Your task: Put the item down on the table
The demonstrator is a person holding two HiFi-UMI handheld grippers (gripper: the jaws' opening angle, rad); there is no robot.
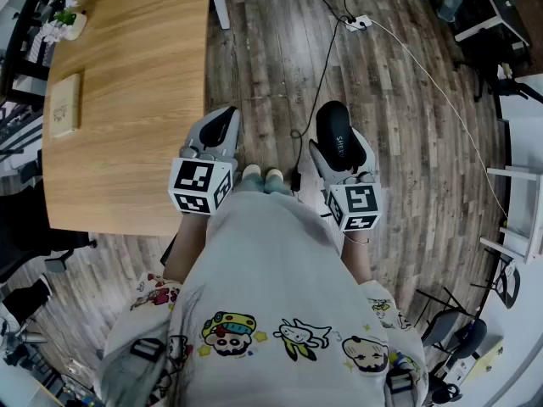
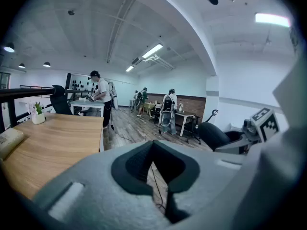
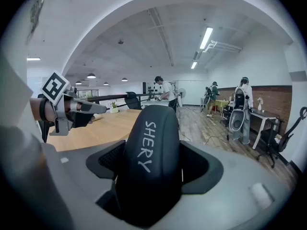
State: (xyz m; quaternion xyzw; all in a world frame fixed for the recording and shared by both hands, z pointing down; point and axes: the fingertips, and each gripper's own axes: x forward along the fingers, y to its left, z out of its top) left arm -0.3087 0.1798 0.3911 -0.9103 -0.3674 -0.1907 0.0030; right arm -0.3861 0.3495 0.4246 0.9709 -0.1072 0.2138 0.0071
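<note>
A black oblong case with white "SHERY" lettering sits between the jaws of my right gripper, which is shut on it. In the head view the case hangs over the wooden floor, to the right of the table. The light wooden table lies to the left. My left gripper is held at the table's right edge, its dark pads together and nothing between them. The right gripper view shows the left gripper out to the left over the tabletop.
On the table's far left lie a flat tan book or box and a small potted plant. Black and white cables and a power strip run across the floor ahead. Chairs and desks stand at the right, and people stand far off.
</note>
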